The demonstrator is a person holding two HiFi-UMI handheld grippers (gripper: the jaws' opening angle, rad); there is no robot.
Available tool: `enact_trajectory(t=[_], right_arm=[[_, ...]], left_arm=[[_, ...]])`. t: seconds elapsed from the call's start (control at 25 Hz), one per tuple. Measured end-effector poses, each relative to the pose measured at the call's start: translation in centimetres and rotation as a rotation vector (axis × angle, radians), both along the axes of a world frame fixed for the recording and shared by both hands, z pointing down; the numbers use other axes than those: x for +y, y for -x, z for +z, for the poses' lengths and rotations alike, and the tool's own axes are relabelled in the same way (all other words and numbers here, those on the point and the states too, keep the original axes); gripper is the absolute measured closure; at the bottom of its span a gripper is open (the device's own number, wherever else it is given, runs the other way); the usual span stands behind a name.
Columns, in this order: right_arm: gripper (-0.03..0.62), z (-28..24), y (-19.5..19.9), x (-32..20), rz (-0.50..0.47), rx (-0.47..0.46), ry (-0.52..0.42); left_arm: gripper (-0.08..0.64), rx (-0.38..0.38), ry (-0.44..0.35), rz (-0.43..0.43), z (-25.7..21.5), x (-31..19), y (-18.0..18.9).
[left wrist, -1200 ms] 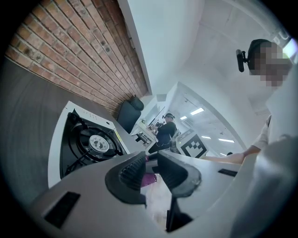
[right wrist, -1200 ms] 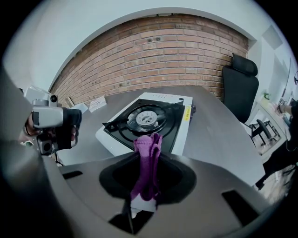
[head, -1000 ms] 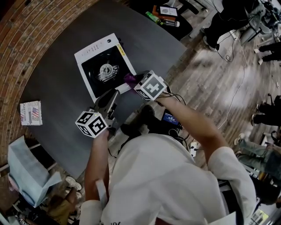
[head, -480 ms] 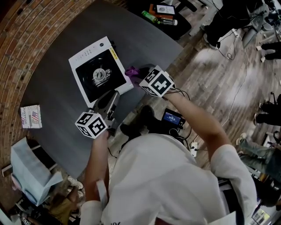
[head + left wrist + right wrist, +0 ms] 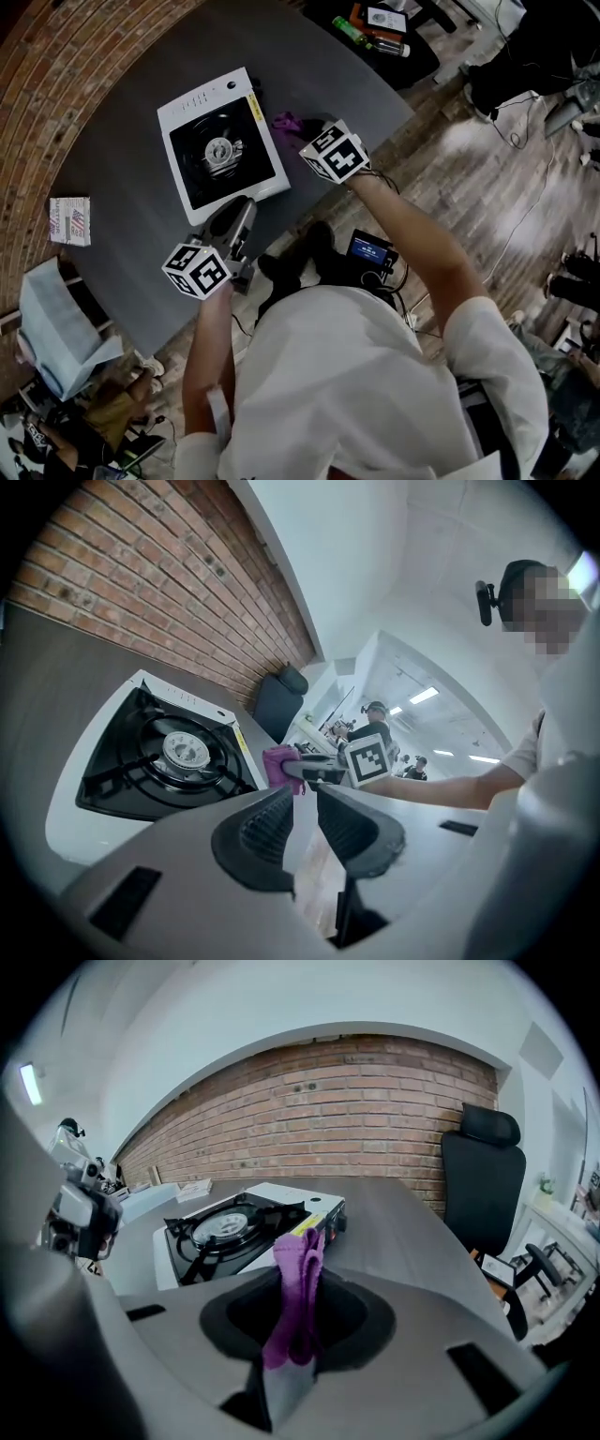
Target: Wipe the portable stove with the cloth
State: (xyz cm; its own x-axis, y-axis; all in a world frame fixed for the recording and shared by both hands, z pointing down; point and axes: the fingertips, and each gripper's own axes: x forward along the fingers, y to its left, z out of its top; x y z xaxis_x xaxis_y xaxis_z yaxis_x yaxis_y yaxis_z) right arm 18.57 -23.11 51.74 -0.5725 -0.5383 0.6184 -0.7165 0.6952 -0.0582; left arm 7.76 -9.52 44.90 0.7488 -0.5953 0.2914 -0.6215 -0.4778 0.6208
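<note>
A: Your right arm is stretched well forward, forearm bare and nearly straight, and the right gripper [image 5: 300, 127] sits out over the dark table [image 5: 122, 234], just beside the right edge of the portable stove [image 5: 220, 141].

B: And that claw is clamped tight. Your right gripper view shows the purple cloth [image 5: 298, 1283] pinched between the jaws, its folded end poking out past the tips.

A: The cloth is off the stove, next to the side with the yellow label. You can't tell from here whether it touches the table.

B: Your left arm is tucked in, elbow bent close to your body. The left gripper [image 5: 302, 822] points at the near edge of the stove, with its nose just short of the white rim.

A: Its ribbed jaws stand a narrow gap apart with nothing between them.

B: The stove sits square on the table, burner in the middle of the black top.
</note>
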Motion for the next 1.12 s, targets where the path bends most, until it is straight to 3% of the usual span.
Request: enact_trajectory(t=[0.6,1.12], right_arm=[[0.494,2.4,2.9,-4.9,-0.066,-0.188,-0.044],[0.494,4.6,3.7,-2.9,-0.103,-0.170,-0.034]], left_arm=[[0.474,-0.047,0.048,-0.149,1.4,0.4,-0.1],[0.474,-0.059,0.075,-0.130,2.4,1.2,0.2]])
